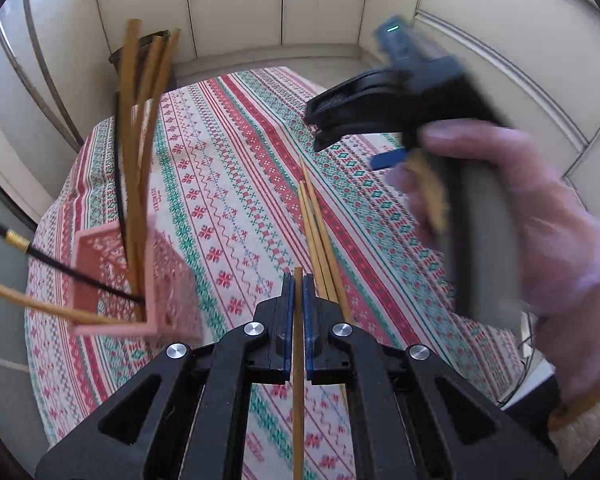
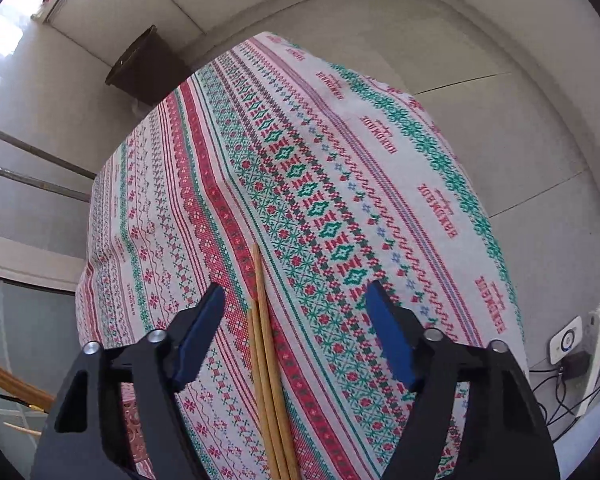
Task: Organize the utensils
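My left gripper [image 1: 298, 280] is shut on one wooden chopstick [image 1: 298, 360], which runs straight down between its blue pads. To its left a pink holder [image 1: 168, 300] stands on the patterned tablecloth [image 1: 228, 184] with several wooden chopsticks [image 1: 140, 128] and a black one [image 1: 60, 266] in it. Three loose wooden chopsticks [image 1: 320, 236] lie side by side on the cloth ahead. In the right wrist view these chopsticks [image 2: 266, 360] lie between the fingers of my right gripper [image 2: 296, 308], which is open and touches none of them. A gloved hand [image 1: 520, 220] holds that right gripper [image 1: 320, 132], blurred, at the upper right.
A dark bin [image 2: 140, 68] stands on the floor beyond the table's far edge. A white power strip [image 2: 596, 356] with cables lies on the floor at the right. Pale cabinet doors [image 1: 236, 0] line the back wall.
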Demonstrator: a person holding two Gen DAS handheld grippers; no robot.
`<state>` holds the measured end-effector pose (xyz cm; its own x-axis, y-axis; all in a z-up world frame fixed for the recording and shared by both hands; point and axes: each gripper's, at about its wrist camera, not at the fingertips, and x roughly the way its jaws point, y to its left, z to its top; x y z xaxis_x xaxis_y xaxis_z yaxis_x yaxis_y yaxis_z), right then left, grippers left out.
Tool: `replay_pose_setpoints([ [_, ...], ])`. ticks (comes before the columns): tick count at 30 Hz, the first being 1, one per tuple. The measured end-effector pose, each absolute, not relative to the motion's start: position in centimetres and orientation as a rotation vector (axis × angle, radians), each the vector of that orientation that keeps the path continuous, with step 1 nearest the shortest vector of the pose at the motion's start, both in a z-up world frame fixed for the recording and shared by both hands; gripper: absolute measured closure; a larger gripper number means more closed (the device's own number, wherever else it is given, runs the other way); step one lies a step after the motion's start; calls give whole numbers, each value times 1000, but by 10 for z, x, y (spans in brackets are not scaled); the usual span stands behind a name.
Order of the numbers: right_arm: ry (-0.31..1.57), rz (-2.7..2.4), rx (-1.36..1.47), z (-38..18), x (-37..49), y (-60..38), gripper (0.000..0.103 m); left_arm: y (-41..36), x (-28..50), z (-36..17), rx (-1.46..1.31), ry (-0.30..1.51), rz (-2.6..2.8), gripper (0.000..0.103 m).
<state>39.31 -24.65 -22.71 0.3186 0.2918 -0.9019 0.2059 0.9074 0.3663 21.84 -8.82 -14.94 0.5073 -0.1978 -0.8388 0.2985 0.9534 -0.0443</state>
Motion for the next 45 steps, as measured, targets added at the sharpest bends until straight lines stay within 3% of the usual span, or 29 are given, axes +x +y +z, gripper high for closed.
replay_pose_setpoints([
  [2, 1258, 50, 417, -232, 400, -235, 56, -83, 208, -143, 104, 980, -305, 99],
  [12, 1246, 17, 356, -248, 409, -201, 76, -63, 195, -128, 77, 937, -302, 99],
  [14, 1237, 0, 334, -250, 409, -199, 97, -61, 190, -122, 71, 929, -300, 99],
  [21, 1224, 37, 300, -241, 392, -190, 98, -49, 178, -106, 39, 890, -300, 99],
  [45, 797, 167, 286, -37, 232, -228, 98, 4, 141, -2, -136, 564, -337, 99],
])
